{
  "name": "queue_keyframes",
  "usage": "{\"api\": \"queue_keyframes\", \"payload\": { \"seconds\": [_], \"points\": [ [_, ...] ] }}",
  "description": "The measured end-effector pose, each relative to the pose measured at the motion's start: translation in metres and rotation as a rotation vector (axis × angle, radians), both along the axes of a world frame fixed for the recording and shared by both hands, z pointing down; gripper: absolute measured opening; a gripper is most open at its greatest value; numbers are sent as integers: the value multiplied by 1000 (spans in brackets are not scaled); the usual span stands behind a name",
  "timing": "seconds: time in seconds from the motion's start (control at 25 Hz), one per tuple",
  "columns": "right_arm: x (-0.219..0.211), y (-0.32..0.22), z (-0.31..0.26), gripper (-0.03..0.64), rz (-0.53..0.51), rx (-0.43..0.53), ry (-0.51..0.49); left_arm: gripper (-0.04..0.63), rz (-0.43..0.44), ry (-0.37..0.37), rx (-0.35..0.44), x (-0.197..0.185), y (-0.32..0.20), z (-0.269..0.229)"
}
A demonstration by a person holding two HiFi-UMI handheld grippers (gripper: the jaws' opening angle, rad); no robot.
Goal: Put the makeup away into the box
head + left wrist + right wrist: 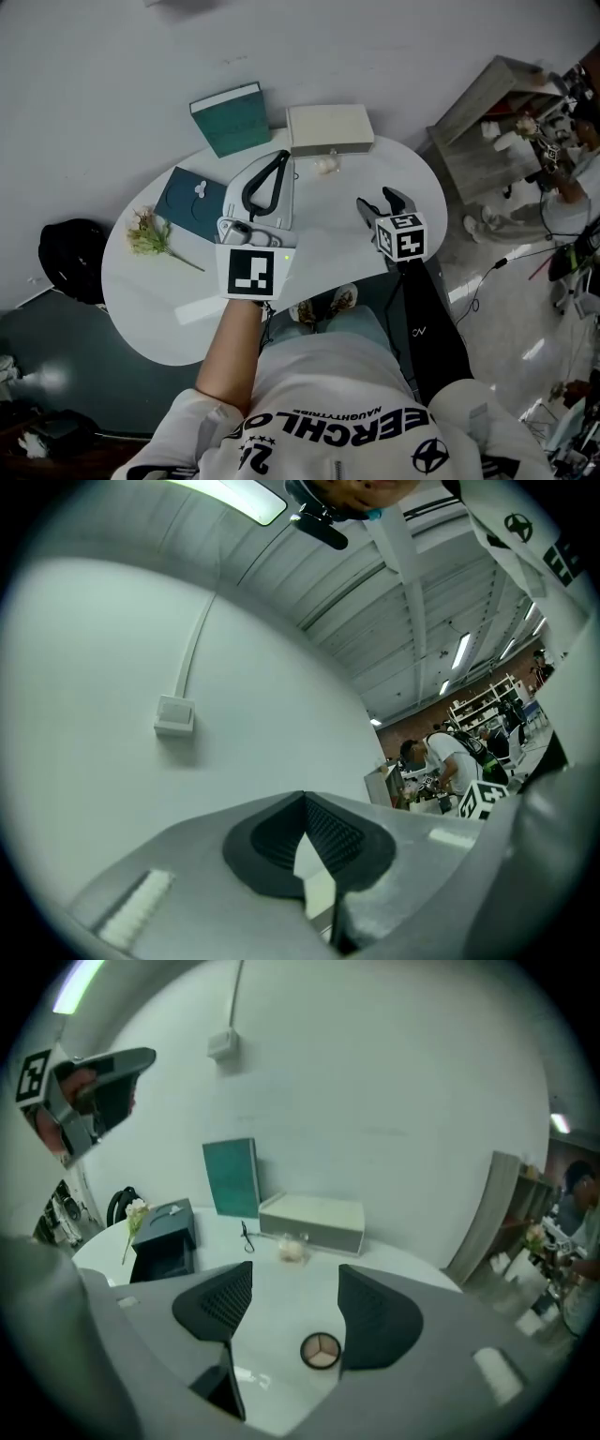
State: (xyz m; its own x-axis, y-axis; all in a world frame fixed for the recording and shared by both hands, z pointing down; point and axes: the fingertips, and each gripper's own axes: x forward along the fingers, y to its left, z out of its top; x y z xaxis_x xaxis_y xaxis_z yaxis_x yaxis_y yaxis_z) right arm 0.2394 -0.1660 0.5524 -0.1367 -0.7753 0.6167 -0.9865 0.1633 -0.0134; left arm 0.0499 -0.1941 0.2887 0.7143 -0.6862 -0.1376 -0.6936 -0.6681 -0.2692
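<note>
One white table is carrying one dark box at 10 o'clock and one cream case at 12. The left gripper is hovering with its jaws pressed together, empty. The right gripper is gaping wide around one loose round makeup palette, with bare tabletop lying between palette and box.

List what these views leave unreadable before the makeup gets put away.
Round palette: missing from head view, apparently under the right gripper.
Table: absent from left gripper view, which faces wall and ceiling.
Dark box interior: too dark, right gripper view.
Small item beside cream box: too small to name.
</note>
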Motion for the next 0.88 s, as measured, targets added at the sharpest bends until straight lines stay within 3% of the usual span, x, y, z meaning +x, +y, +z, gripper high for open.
{"api": "queue_keyframes", "payload": {
  "seconds": [0.2, 0.44, 0.52, 0.6, 0.88],
  "points": [
    [17, 12, 82, 351, 34, -254, 6, 0, -34, -21, -9, -17, -4, 6],
    [33, 25, 131, 350, 90, -407, 12, 0, -78, -60, -17, -34, -10, 13],
    [38, 27, 136, 339, 102, -396, 15, 0, -93, -61, -27, -40, -11, 16],
    [41, 27, 135, 239, 108, -366, 8, 0, -103, -56, -33, -43, -13, 17],
    [40, 26, 119, 239, 65, -271, 52, 0, -86, -42, -40, -35, -15, 19]
  ]
}}
